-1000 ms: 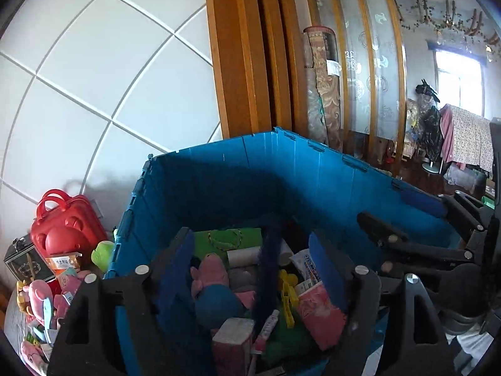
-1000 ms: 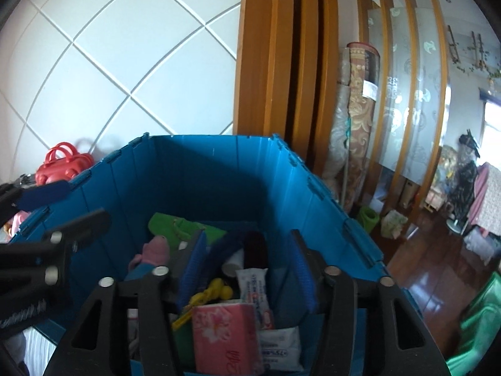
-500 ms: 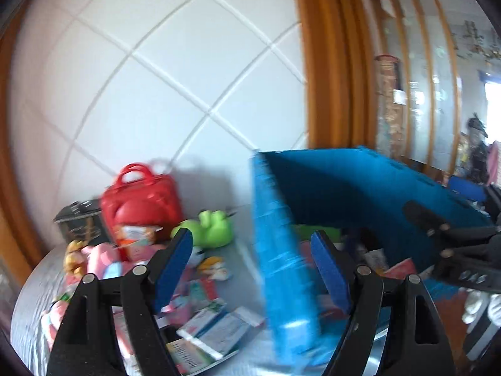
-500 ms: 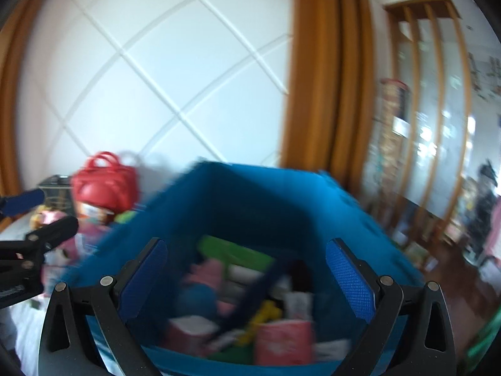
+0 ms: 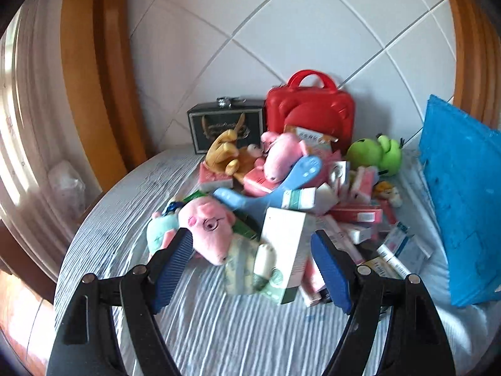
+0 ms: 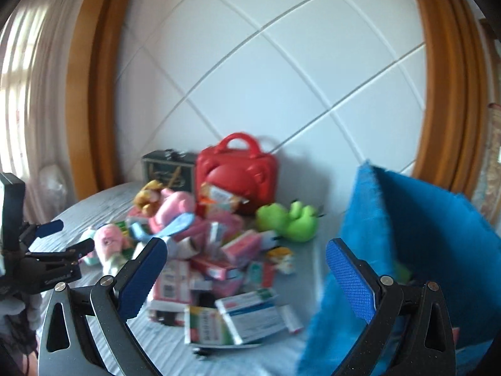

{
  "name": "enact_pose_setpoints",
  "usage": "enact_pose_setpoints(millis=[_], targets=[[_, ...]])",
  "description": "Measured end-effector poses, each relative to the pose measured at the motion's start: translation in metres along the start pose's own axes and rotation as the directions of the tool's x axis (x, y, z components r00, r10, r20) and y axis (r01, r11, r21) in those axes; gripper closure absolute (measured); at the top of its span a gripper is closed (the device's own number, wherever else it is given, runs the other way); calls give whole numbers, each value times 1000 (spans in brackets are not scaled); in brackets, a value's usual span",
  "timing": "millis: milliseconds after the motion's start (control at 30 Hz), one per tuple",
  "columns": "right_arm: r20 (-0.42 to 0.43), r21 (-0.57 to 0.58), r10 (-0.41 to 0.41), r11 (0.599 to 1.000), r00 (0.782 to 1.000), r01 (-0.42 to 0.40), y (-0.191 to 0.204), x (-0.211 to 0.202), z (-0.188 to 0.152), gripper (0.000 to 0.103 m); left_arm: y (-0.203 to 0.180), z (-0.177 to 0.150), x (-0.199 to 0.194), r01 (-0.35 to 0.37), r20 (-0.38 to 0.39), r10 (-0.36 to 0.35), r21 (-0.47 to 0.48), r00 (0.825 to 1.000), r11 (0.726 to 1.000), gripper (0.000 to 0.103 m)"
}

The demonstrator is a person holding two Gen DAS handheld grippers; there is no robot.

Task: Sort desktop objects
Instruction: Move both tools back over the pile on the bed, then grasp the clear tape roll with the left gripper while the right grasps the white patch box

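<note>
Left wrist: my left gripper (image 5: 252,264) stood spread and empty before the pig (image 5: 208,230) and box (image 5: 286,244) on the worktop (image 5: 219,329).
Right wrist: my right gripper (image 6: 247,274), jaws just opened wide, held nothing above the pile (image 6: 203,250); bin (image 6: 438,250) at right.

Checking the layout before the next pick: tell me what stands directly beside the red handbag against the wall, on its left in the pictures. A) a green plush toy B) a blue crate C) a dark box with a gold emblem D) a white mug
C: the dark box with a gold emblem stands at the wall touching the red handbag on its left; the green plush toy lies to the right, in front.
</note>
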State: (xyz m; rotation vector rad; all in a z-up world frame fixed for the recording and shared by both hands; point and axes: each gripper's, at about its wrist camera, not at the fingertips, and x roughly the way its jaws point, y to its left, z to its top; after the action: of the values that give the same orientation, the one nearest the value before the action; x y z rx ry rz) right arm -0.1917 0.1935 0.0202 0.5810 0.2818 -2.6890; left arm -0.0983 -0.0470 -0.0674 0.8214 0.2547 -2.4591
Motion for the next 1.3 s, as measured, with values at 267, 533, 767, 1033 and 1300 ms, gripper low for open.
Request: enact_pose_setpoints(millis=[267, 533, 767, 1033, 1300], targets=[[-202, 63, -3, 998, 979, 16, 32, 65, -49, 0, 43, -51, 63, 18, -131, -16, 12, 991, 1000, 25], [-354, 122, 40, 993, 935, 4, 38, 98, -83, 0, 26, -58, 120, 79, -184, -71, 36, 980, 996, 25], [-371, 173, 186, 976, 910, -129, 76, 126, -84, 0, 26, -59, 167, 102, -236, -94, 23, 967, 995, 46], [-404, 151, 265, 963, 875, -222, 131, 177, -75, 20, 41, -54, 165, 134, -219, -122, 38, 968, 990, 60], [-424, 159, 266, 963, 866, -218, 152, 229, -70, 29, 46, -35, 179, 145, -204, -136, 33, 970, 989, 60]])
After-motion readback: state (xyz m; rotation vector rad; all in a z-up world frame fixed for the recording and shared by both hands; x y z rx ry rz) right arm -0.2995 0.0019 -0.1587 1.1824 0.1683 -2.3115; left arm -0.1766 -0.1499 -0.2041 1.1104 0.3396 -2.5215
